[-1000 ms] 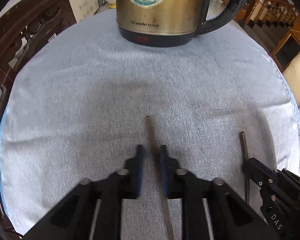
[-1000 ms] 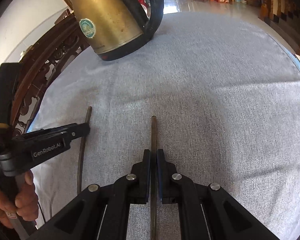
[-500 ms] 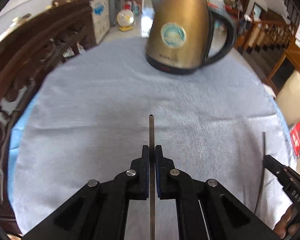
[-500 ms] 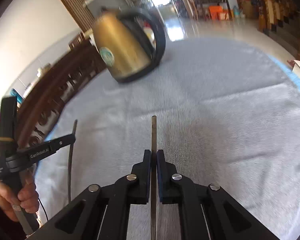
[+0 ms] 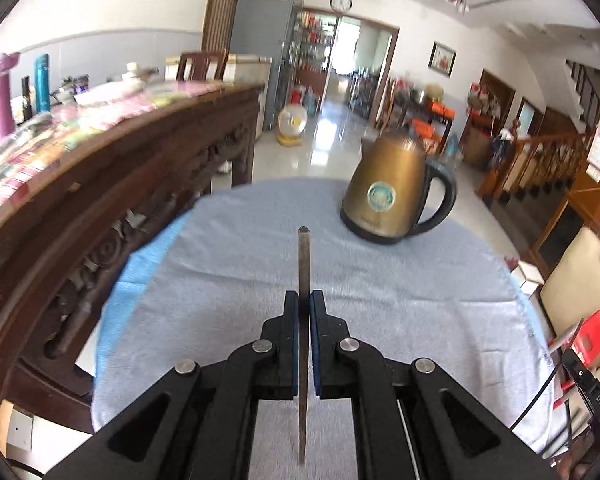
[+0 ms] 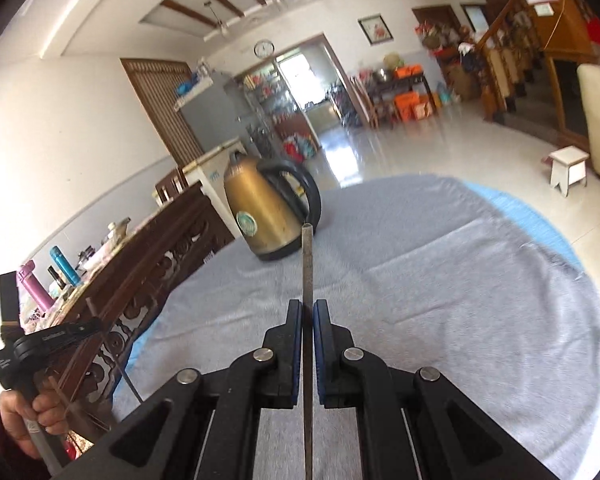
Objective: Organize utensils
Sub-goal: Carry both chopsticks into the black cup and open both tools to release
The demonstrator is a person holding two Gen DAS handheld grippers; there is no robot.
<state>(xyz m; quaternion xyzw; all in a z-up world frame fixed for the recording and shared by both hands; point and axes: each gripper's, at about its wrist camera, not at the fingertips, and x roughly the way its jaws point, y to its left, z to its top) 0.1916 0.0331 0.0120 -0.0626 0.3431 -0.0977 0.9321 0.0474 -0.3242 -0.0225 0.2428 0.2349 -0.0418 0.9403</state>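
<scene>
My left gripper (image 5: 304, 300) is shut on a thin dark metal chopstick (image 5: 303, 256) that sticks forward past the fingertips, lifted above the grey tablecloth (image 5: 380, 296). My right gripper (image 6: 307, 308) is shut on a second chopstick (image 6: 307, 260), also held up off the table. In the right wrist view the left gripper (image 6: 84, 326) shows at the far left with its chopstick. In the left wrist view the right gripper's body (image 5: 588, 384) shows at the lower right edge.
A brass-coloured electric kettle (image 5: 388, 196) with a black handle stands at the far side of the round table; it also shows in the right wrist view (image 6: 264, 212). A carved dark wooden cabinet (image 5: 100, 184) runs along the left. A white stool (image 6: 568, 164) stands on the floor.
The left gripper closed on its chopstick a second ago. Both grippers have lifted their chopsticks off the cloth and tilted upward, so the room now shows.
</scene>
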